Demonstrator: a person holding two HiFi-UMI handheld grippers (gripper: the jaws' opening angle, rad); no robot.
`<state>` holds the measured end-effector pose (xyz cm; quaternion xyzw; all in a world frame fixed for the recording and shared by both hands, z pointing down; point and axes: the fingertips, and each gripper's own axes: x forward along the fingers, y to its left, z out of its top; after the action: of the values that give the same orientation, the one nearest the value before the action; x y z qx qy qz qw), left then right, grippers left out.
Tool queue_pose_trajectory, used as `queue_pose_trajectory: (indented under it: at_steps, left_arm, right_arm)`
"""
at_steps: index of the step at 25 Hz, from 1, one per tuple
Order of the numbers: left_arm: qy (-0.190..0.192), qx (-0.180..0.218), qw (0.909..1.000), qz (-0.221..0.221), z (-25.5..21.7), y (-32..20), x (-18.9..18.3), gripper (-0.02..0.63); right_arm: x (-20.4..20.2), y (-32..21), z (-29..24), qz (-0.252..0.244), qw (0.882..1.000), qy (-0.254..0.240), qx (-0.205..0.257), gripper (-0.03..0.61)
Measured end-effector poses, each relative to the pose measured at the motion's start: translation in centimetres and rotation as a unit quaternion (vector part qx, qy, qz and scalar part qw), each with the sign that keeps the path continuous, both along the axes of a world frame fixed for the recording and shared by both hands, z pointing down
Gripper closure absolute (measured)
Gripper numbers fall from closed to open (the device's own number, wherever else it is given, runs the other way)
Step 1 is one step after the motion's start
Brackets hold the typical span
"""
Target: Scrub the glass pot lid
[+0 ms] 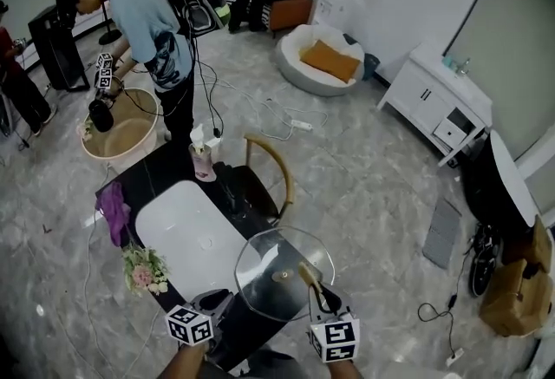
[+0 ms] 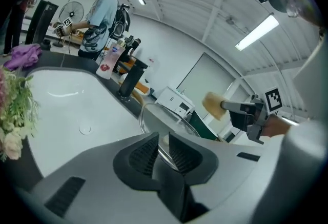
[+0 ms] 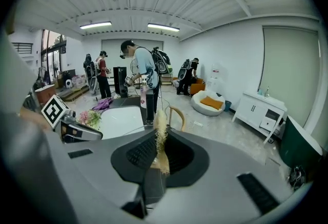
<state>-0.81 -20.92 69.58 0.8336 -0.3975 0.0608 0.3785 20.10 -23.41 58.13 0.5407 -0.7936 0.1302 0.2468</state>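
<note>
One faucet stands beyond the glass lid.

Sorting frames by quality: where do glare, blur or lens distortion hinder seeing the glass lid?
Head view: the round clear glass pot lid carries pale reflections, and the room bends fisheye-style. Left gripper view: the ceiling strip light blows out; the lid's rim is soft up close. Right gripper view: dark rounded corners, and the tan fibre brush blurs near the lens.
</note>
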Motion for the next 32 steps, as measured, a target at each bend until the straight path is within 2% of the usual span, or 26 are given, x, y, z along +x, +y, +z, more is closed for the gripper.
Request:
queue_pose_trajectory:
  at_steps: [4, 7, 13, 16, 18, 21, 24, 28, 32]
  left_arm:
    - [0.026, -0.021, 0.9994, -0.012, 2.6, -0.6, 1.5, 0.448]
    - [0.054, -0.040, 0.9972, -0.032, 3.9, -1.1, 2.3, 0.378]
    - [0.081, -0.088, 0.9919, -0.043, 5.7, -0.7, 3.5, 0.379]
    - [0.097, -0.105, 0.9888, -0.041, 6.0, -0.6, 4.2, 0.403]
    - [0.111, -0.119, 0.9859, -0.041, 6.0, -0.6, 4.6, 0.461]
    - [0.127, -0.139, 0.9804, -0.058, 6.1, -0.7, 4.6, 0.488]
    - [0.131, -0.151, 0.9771, -0.072, 6.2, -0.7, 4.5, 0.501]
    - [0.124, -0.155, 0.9772, -0.076, 6.2, -0.5, 4.5, 0.517]
    - [0.122, -0.158, 0.9766, -0.081, 6.3, -0.5, 4.4, 0.523]
  right_arm:
    - [0.3, -0.4, 3.6, -0.007, 1.000, 0.024, -0.017, 0.534]
    - [0.8, -0.6, 6.0, -0.019, 0.997, 0.066, -0.022, 0.534]
    - [1.2, -0.3, 10.5, -0.055, 0.984, 0.170, -0.026, 0.534]
    - [0.1, 0.1, 12.6, -0.086, 0.976, 0.198, -0.037, 0.534]
    - [-1.9, 1.0, 14.3, -0.122, 0.973, 0.189, -0.059, 0.534]
    - [-7.1, 3.8, 16.2, -0.213, 0.962, 0.141, -0.101, 0.534]
    - [-11.7, 6.4, 16.1, -0.285, 0.948, 0.094, -0.110, 0.534]
    - [-12.7, 6.9, 16.0, -0.302, 0.942, 0.093, -0.115, 0.532]
    - [-10.4, 5.7, 16.3, -0.284, 0.944, 0.119, -0.114, 0.534]
